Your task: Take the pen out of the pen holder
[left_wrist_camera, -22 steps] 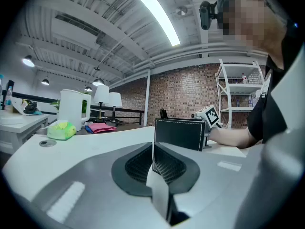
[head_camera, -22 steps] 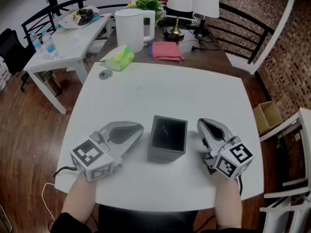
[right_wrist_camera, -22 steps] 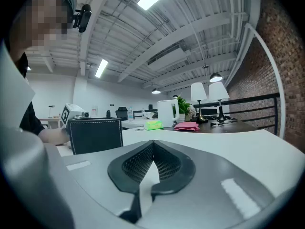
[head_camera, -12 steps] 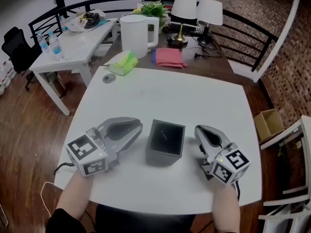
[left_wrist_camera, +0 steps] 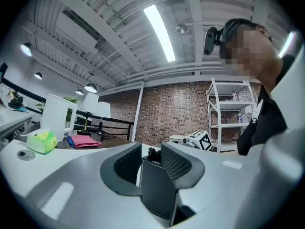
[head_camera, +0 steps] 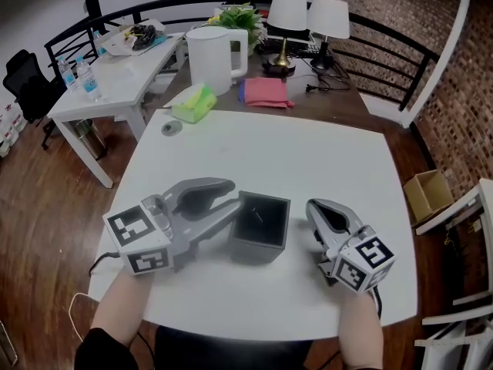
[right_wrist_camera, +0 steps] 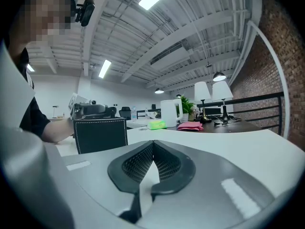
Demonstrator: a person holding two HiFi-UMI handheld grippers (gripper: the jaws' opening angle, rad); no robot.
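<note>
A black square pen holder (head_camera: 262,237) stands on the white table (head_camera: 308,160), near its front edge. A thin dark pen (head_camera: 260,216) leans inside it, and its top (left_wrist_camera: 151,152) pokes over the rim in the left gripper view. My left gripper (head_camera: 236,199) has come in from the left and is shut on the holder's near left corner (left_wrist_camera: 157,190), one pad on each side of the wall. My right gripper (head_camera: 312,206) rests to the right of the holder, apart from it, with its pads (right_wrist_camera: 153,144) shut and holding nothing. From there the holder (right_wrist_camera: 100,135) shows ahead on the left.
At the far end of the table are a white kettle (head_camera: 216,48), a green pack (head_camera: 192,101), a pink cloth (head_camera: 264,92), a round disc (head_camera: 169,128) and two lamps (head_camera: 286,10). A white side table (head_camera: 100,72) stands at the left, a black railing (head_camera: 385,45) behind.
My left gripper has moved right, up to the pen holder, and closed on its left corner. The right gripper has barely shifted.
</note>
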